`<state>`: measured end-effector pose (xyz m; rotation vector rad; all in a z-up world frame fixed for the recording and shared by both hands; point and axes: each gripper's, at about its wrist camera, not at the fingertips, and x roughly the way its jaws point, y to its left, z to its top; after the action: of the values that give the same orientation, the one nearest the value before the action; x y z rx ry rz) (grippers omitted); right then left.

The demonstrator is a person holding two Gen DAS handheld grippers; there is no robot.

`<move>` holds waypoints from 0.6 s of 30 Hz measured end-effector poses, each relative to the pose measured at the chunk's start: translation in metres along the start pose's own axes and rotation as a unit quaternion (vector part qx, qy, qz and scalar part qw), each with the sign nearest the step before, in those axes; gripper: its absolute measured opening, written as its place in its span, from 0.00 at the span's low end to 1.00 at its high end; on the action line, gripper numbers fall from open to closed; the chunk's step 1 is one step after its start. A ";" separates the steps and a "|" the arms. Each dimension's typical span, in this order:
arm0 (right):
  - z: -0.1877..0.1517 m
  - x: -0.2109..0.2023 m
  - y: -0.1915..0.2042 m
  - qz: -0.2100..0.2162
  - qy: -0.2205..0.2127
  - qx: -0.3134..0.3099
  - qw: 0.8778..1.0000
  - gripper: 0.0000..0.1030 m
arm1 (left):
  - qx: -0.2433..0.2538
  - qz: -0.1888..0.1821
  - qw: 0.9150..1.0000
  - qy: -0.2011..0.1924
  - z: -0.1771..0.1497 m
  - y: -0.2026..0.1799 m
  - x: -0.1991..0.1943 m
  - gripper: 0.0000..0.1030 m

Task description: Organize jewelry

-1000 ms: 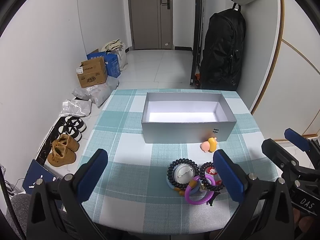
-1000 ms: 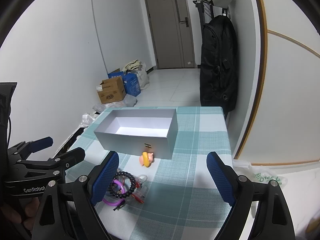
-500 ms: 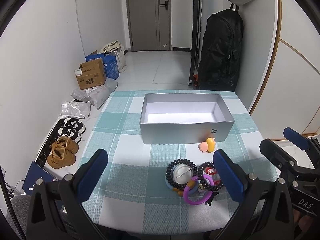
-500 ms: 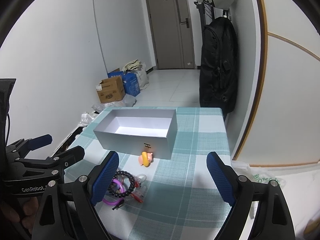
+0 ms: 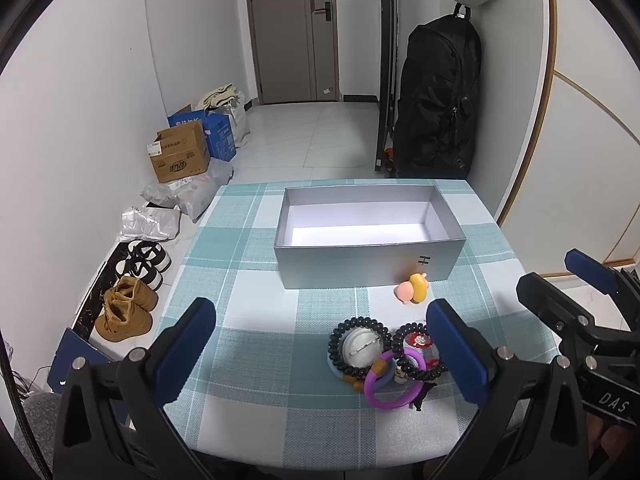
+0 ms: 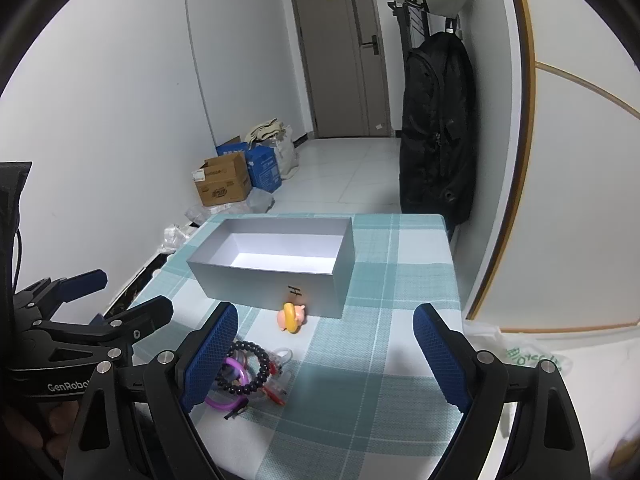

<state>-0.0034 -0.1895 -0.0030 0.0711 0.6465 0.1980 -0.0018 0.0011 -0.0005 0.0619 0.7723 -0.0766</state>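
An open silver box [image 5: 368, 268] [image 6: 276, 286] stands empty on the checked tablecloth. In front of it lies a small pink and yellow charm [image 5: 413, 287] [image 6: 291, 317]. Nearer me sits a heap of jewelry: a black bead bracelet [image 5: 359, 347] [image 6: 246, 368] around a round white piece, a second bead bracelet, and a purple ring [image 5: 393, 380] [image 6: 230, 366]. My left gripper [image 5: 320, 356] is open and empty above the near table edge, the heap just inside its right finger. My right gripper [image 6: 324, 356] is open and empty, the heap by its left finger.
The table [image 5: 248, 360] ends close in front of me. On the floor to the left are shoes [image 5: 126, 314], plastic bags and cardboard boxes [image 5: 180, 156]. A black backpack [image 5: 438, 96] hangs by the right wall. A closed door [image 5: 296, 32] is at the back.
Both views have drifted slightly; the box and jewelry sit a little lower and nearer in the left wrist view. Nothing on the table has moved. Both grippers stay open.
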 end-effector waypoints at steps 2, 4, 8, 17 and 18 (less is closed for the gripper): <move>0.000 0.001 -0.001 0.000 0.001 0.000 1.000 0.87 | 0.001 0.000 1.000 0.000 0.000 -0.001 0.001 0.99; 0.000 0.000 0.000 0.001 0.002 0.000 1.000 0.87 | 0.001 0.000 1.000 0.000 0.000 -0.001 0.001 0.99; -0.001 -0.001 0.000 0.000 0.001 -0.001 1.000 0.87 | 0.001 0.001 1.000 0.001 0.000 -0.001 0.001 0.99; -0.001 -0.002 -0.002 0.004 0.001 -0.001 1.000 0.87 | -0.001 0.001 1.000 0.003 -0.002 0.001 0.001 0.99; -0.001 -0.002 -0.001 0.004 0.001 -0.002 1.000 0.87 | 0.000 0.001 1.000 0.003 -0.002 0.001 0.001 0.99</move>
<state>-0.0053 -0.1913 -0.0033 0.0706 0.6488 0.2077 -0.0021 0.0021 -0.0027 0.0623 0.7789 -0.0747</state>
